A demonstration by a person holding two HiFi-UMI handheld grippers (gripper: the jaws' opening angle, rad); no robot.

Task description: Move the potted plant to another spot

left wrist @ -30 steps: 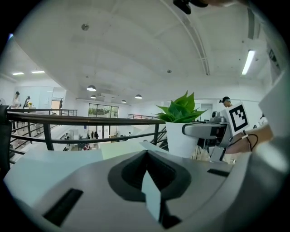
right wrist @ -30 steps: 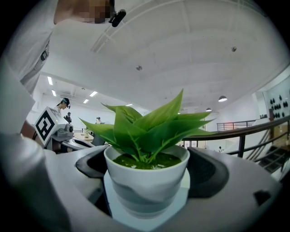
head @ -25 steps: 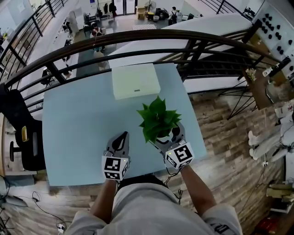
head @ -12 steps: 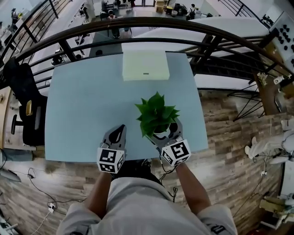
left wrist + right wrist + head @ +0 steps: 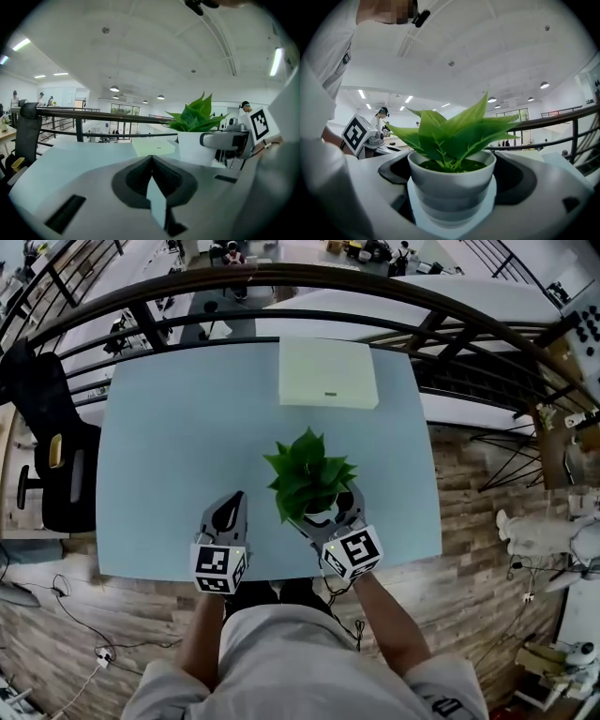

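Left claw point(image 5: 236, 499) closed, right claw point(image 5: 324, 515) clamping potted plant point(image 5: 306, 472)

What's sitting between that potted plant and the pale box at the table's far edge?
Nothing. The head view shows only bare table between the potted plant and the box.

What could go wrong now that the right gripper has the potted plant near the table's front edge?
The right gripper grips the potted plant only by the sides of its smooth round pot, so it might slip or tilt. It is close to the near edge of the table; a slip there could send it to the floor.
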